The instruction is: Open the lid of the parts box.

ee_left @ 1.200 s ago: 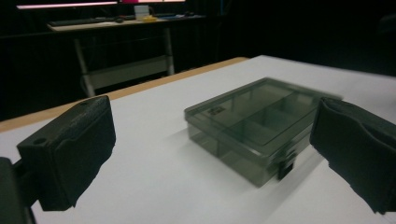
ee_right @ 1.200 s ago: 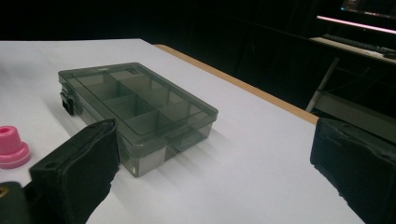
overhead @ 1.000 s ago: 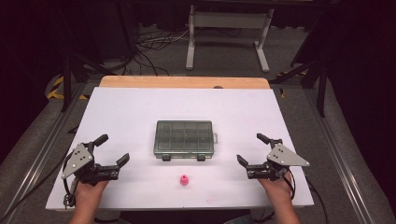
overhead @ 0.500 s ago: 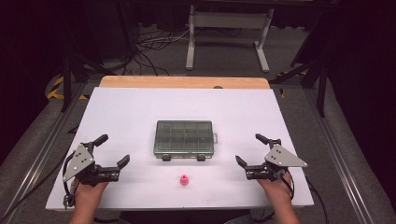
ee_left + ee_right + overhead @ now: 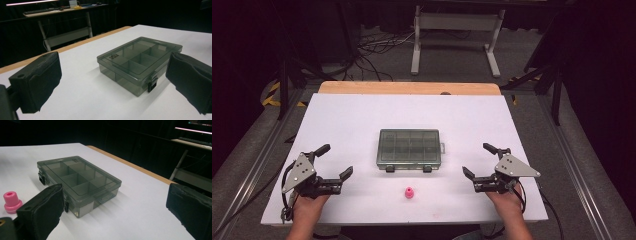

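A closed compartment box (image 5: 408, 149) of smoky clear plastic sat at the middle of the white table (image 5: 362, 115), its lid down and its two dark latches (image 5: 389, 169) facing the person. Nearer the person than the box, just off its front edge and about level with its middle, stood a small pink cap-shaped piece (image 5: 410, 193), upright and apart from everything else.

The left gripper (image 5: 334, 166) rested on the table well to the left of the box, its jaws spread wide and holding nothing; the right gripper (image 5: 480, 162) lay well to the right of the box, likewise released and empty. Each pointed inward toward the box.

Through the lid, the dividers marked out several compartments (image 5: 140, 58), and every one that could be seen looked empty.

The risks ahead appeared to lie with the latches and the pink piece. A one-sided pull on a latch could slide or tip the light box across the smooth tabletop unless the other gripper steadied it. The pink piece, small and round-bodied, could squirt from a pinch set off-centre and roll away from the box.
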The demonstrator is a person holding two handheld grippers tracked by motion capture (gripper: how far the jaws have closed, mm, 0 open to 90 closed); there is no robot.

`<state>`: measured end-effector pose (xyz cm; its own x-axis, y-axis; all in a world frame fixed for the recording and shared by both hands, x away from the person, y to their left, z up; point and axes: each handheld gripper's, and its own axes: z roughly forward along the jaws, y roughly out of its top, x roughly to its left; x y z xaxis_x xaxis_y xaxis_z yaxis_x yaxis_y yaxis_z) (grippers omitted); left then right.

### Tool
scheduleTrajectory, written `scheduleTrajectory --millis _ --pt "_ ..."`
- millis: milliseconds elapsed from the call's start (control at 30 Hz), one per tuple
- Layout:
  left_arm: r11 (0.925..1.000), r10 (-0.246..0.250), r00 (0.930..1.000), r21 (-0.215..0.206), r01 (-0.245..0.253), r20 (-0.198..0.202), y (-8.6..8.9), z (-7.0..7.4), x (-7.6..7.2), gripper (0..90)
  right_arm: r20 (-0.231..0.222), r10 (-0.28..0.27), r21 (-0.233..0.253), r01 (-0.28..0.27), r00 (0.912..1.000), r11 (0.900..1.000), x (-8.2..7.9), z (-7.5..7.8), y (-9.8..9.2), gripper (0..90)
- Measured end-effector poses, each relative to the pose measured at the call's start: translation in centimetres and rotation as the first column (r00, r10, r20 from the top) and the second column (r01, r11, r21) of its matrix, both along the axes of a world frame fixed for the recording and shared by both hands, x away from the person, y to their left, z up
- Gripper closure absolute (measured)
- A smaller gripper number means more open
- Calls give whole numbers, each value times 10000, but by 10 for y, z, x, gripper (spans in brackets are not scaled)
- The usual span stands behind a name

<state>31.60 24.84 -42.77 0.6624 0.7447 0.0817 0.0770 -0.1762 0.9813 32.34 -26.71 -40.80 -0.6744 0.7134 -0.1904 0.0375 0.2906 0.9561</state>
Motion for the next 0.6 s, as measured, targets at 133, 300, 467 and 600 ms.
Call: scheduleTrajectory --millis 133,300,467,600 --pt "10000 -87 9999 -4 87 -119 -3 0 3 18 -116 22 -128 -23 9999 9999 2 1 3 26" --pt "9993 -354 9982 -96 349 -478 -8 5 15 21 -302 252 -307 -262 9992 9992 7 5 12 26" --pt "9985 -526 9965 132 536 -653 -20 9 27 20 -381 508 -504 -527 9980 9973 15 10 26 29" --pt "9970 -757 9939 76 765 -806 -24 9 34 21 -237 674 -481 -685 9974 9965 19 15 32 30"
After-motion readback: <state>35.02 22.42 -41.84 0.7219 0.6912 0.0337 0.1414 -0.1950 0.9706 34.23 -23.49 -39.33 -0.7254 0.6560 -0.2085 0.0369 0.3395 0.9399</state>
